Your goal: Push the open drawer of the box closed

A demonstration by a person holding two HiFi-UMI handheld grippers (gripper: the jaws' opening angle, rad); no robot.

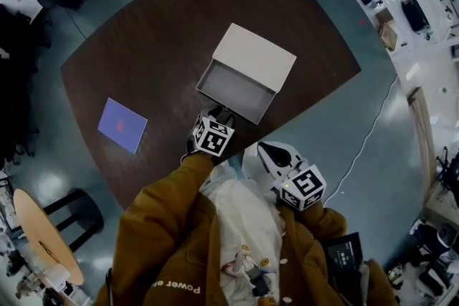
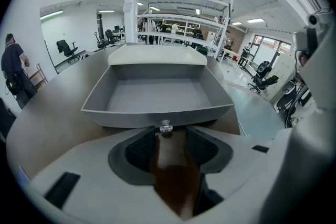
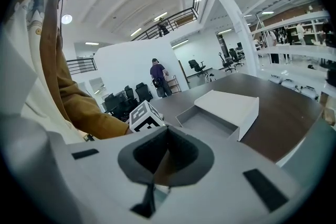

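The white box [image 1: 256, 56] on the tabletop [image 1: 158, 32] has its grey drawer [image 1: 237, 88] pulled out, bare inside, its knob [image 2: 166, 126] at the tips of the left tool [image 2: 166, 141], whose jaws stand apart, while the right tool [image 3: 165, 136] is closed together.

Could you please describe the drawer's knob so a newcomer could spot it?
On the brown table sits a white box, its grey drawer pulled out. The knob is centred on the drawer's front: small and glassy, unlike the plain grey panel.
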